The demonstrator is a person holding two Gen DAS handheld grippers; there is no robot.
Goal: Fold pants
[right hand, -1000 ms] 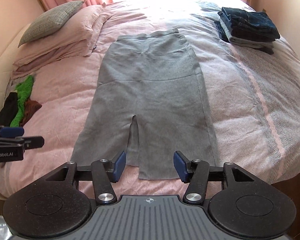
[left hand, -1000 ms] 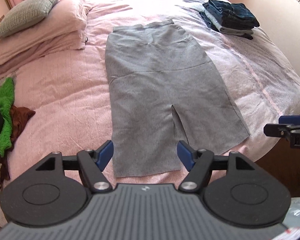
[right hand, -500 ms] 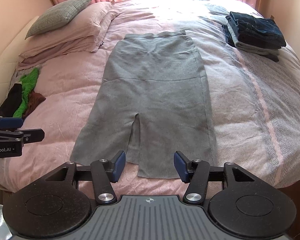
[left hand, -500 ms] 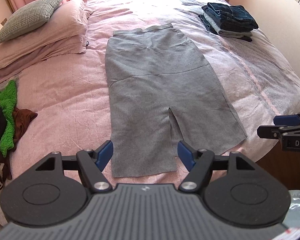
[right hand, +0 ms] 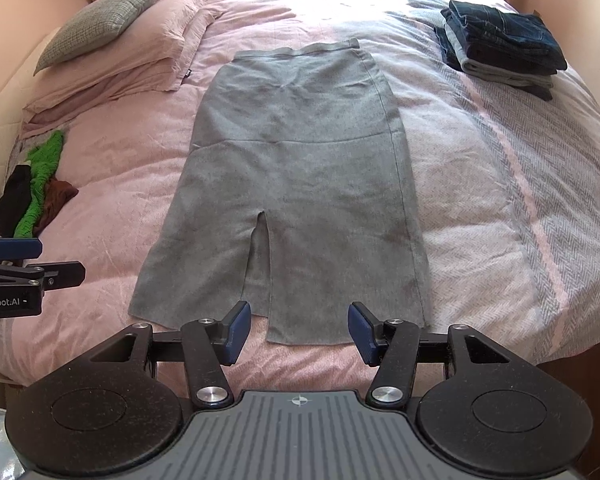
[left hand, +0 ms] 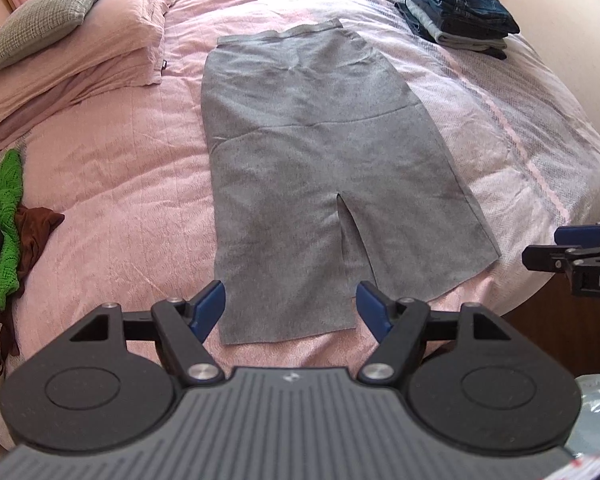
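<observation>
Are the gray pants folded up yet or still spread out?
Spread out. The gray pants lie flat on the bed, waistband far, both legs showing side by side.

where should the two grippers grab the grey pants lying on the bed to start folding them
Probably at the two leg hems nearest the bed's edge, coming down from above. The grey pants lie flat with the waistband at the far end. The left gripper hangs open over the left leg's hem, the right gripper over the right leg's, so each can pinch its own hem.
</observation>
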